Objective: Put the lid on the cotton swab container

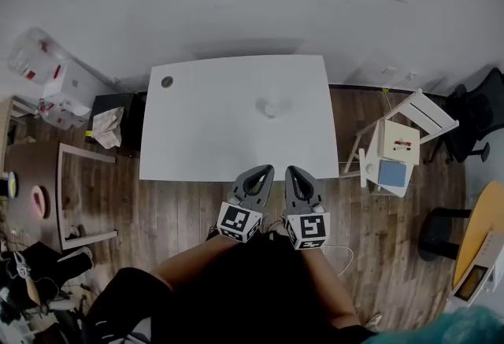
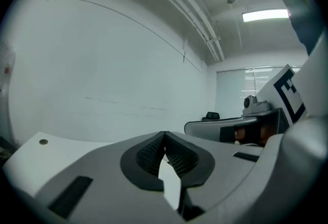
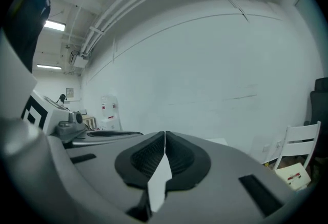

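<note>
Left gripper [image 1: 264,171] and right gripper [image 1: 293,172] clenched on nothing
The swab container [image 1: 272,108] stands on the table [image 1: 197,138], well ahead of the jaws; too small to tell whether its lid is on.

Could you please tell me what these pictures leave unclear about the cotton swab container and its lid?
- Head view: the small pale round container on the white rectangular table is too small and faint to show whether its lid is on.
- Left gripper view: the shut left gripper faces the wall, and the container does not show.
- Right gripper view: the shut right gripper, likewise.
</note>
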